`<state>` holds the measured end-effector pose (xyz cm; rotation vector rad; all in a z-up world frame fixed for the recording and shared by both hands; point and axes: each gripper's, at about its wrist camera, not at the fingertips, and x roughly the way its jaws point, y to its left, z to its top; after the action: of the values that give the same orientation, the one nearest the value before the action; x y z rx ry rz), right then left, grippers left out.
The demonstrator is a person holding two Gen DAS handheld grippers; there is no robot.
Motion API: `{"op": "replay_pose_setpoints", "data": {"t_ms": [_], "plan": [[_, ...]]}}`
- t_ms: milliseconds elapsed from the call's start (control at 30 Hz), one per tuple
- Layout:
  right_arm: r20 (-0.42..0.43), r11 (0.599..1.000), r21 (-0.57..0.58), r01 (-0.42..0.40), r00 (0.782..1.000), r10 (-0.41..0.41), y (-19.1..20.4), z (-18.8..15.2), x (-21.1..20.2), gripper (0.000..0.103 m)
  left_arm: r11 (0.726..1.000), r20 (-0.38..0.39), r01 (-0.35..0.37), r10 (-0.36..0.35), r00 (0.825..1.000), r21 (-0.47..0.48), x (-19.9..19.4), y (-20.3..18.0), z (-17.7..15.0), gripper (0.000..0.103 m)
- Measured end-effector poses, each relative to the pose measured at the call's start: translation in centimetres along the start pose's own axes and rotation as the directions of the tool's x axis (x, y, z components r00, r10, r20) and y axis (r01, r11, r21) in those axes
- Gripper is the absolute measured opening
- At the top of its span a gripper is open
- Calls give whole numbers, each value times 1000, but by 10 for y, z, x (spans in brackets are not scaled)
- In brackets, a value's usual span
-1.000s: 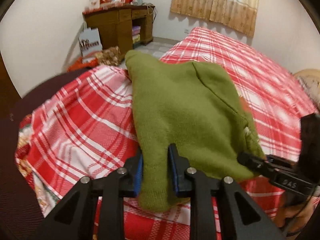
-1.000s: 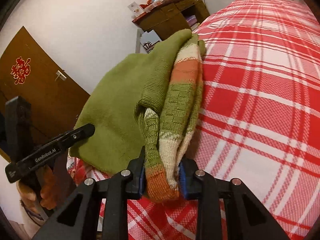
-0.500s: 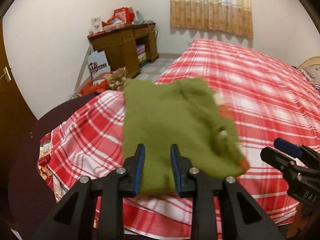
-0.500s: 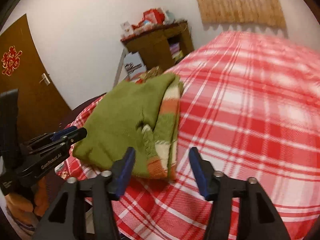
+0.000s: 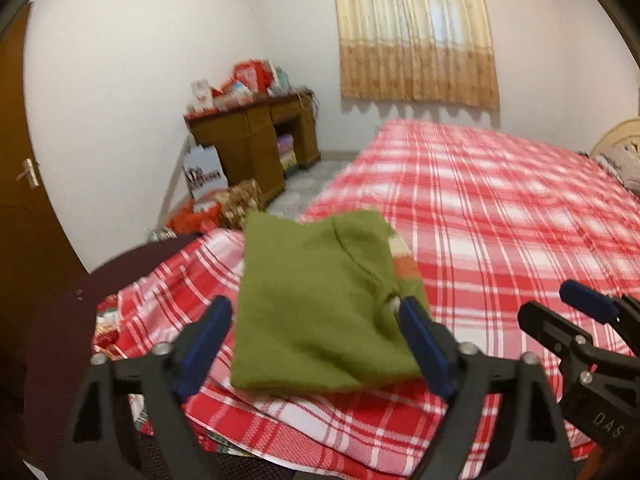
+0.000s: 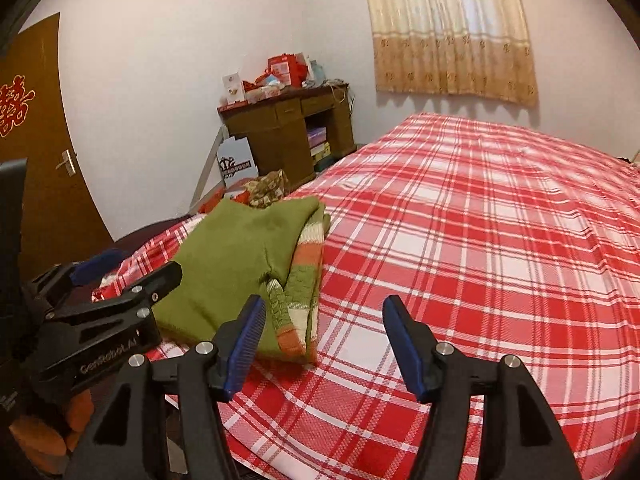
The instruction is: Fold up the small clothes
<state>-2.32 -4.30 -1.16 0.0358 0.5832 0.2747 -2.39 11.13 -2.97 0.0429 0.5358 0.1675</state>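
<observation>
**Folded sweater released on the bed corner**

Green knitted sweater [image 5: 316,308], folded into a thick rectangular bundle, lies flat on the red-and-white plaid bedspread [image 5: 500,216] at the near corner of the bed. Along its right edge the folded layers show bands of cream, orange and green patterned knit [image 6: 304,276]. Nothing grips it.

Left tool [image 5: 316,344] hovers just above the near edge of the sweater, and its jaws have just been opening; they now stand wide apart, the blue pads [image 5: 208,340] straddling the bundle in the picture without pressing on it. Right tool [image 6: 324,340] is spread about halfway and holds nothing; its left pad lies in front of the sweater's striped corner, its right pad over bare bedspread. Each tool shows at the edge of the other's view.

Beyond the bed corner stands a dark brown wooden desk [image 6: 288,136] piled with red boxes and packets [image 6: 284,70], a white printed paper bag [image 6: 236,164] leaning beside it. A beige patterned curtain [image 6: 452,28] hangs on the far wall, and a brown door [image 6: 36,168] bearing a red paper ornament is at the left.
</observation>
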Motion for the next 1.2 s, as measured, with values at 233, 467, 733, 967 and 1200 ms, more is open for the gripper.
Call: {"op": "replay_pose_setpoints", "data": {"t_ms": [233,467,733,967,1200], "plan": [[91,1000,-23,-10,996,12,12,25,-30,63,998,134,-67,67,989,0,-34,5,23,103],[188,998,-62,-4,982,15,32,37,-58,71,992,208,-124,121,971,2,-59,15,36,103],[247,999,-43,-15,969,25,46,51,-74,74,984,219,-169,155,963,48,-75,39,21,103],[360,998,-67,-2,933,26,74,58,-100,79,983,261,-175,183,948,-54,-90,63,25,103],[321,999,-46,9,947,6,81,38,-89,81,984,247,-132,158,956,-118,-88,71,20,103]]}}
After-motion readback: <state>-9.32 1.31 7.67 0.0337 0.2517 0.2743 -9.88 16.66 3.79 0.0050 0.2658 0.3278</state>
